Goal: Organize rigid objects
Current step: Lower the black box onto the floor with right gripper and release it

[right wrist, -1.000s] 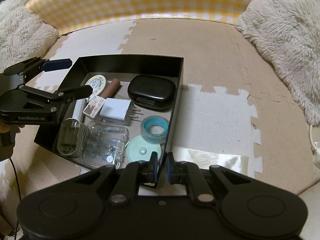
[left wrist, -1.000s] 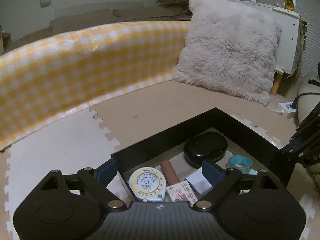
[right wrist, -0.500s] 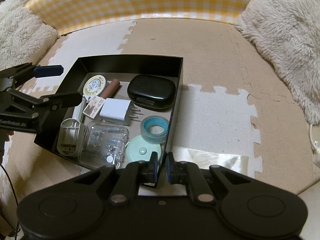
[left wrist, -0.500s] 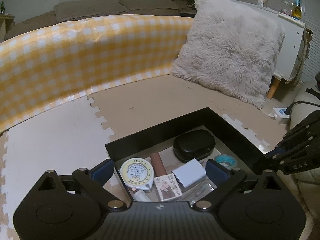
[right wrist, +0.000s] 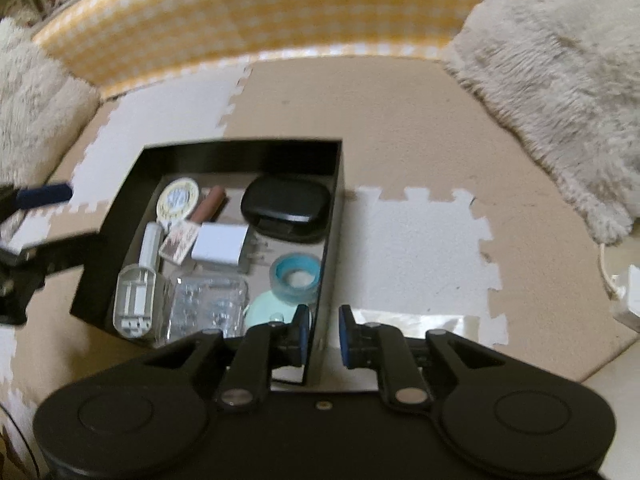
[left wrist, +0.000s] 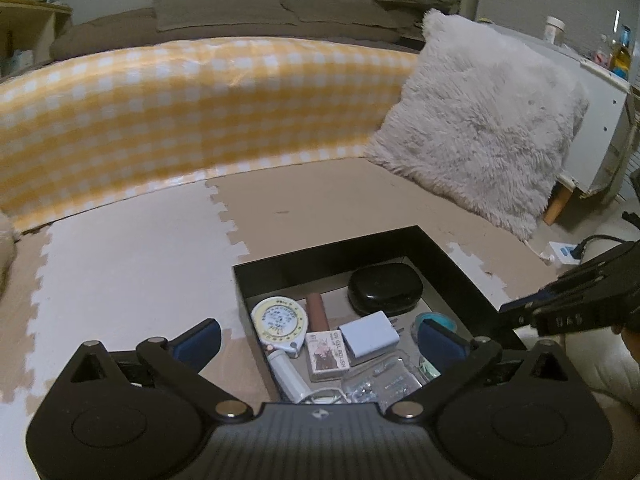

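a black box (right wrist: 337,216) sits on a floor of beige and white foam mats (right wrist: 420,240), seen from two wrist views. inside the box lie a round tape measure (left wrist: 280,318), a brown tube (left wrist: 317,312), a black case (left wrist: 385,288), a white charger (left wrist: 370,334), a small printed carton (left wrist: 327,350), a white tube (left wrist: 286,372), a roll of teal tape (right wrist: 296,276), a clear plastic case of small parts (right wrist: 210,308), a clear bottle (right wrist: 134,304) and a pale green lid (right wrist: 266,312).

the left gripper (left wrist: 318,338) hovers above the near left corner of the box with its blue-padded fingers (left wrist: 198,338) spread wide apart and nothing between them; one finger is over the mat outside the box, the other over the inside.

the right gripper (right wrist: 324,336) straddles the right wall of the box at its near end, fingers (right wrist: 348,336) slightly parted, one on each side of the wall; the frame is blurred, and contact with the wall cannot be told.

a yellow checked barrier (left wrist: 192,120) runs behind the mats, and a shaggy grey cushion (left wrist: 480,128) leans at its right end.
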Tool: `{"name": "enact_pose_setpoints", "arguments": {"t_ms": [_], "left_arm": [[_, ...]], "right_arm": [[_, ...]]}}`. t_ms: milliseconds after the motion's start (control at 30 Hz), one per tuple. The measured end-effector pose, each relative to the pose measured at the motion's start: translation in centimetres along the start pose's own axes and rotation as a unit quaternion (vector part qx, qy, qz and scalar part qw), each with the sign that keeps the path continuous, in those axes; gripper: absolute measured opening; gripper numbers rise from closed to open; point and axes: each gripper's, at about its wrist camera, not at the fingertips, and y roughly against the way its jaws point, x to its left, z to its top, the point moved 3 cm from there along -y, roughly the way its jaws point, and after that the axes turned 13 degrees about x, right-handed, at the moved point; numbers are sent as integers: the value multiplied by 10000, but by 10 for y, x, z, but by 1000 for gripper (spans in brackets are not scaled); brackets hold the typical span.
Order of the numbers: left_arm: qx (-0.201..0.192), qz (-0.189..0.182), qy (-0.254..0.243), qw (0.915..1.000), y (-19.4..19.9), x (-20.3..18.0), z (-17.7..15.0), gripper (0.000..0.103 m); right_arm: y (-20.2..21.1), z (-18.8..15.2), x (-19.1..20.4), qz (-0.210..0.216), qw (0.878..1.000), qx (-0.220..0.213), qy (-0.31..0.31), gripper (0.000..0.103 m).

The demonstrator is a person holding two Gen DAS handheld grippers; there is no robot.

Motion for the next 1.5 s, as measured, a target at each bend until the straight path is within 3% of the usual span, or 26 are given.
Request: {"name": "enact_pose_setpoints", "arguments": {"t_ms": [167,333,433,733,800,1000,1167,1300,1500], "left_arm": [[-168,128,371,9991,25,3,-5,103],[-330,231,589,9974,59,0,-7,103],[-309,203,737,9966,82,-1,-10,103],[-667,511,978,9917,152,-13,-33,103],[-717,596,959,9910,164,-17,-40,103],[-847,736,963,9890,187,-25,-66,103],[-952,1362,924,9818,201,-32,-86,103],[-1011,1250,926,9826,207,-34,-100,103],[-1058,1196,1046,9816,208,-37,-118,103]], "right_arm": [[25,2,6,-113,9988,-335,-344,21],[59,-2,24,-104,9971,-658,-359,36],[81,-11,38,-66,9960,-842,-278,45],[150,-56,69,-105,9889,-1477,-79,60],[163,-68,75,-191,9870,-1596,4,68],[180,-101,86,-427,9812,-1880,52,89],[184,-124,88,-646,9742,-2161,-81,91],[184,-139,91,-743,9694,-2337,-66,101],[182,-157,97,-833,9634,-2547,-59,103]]}}
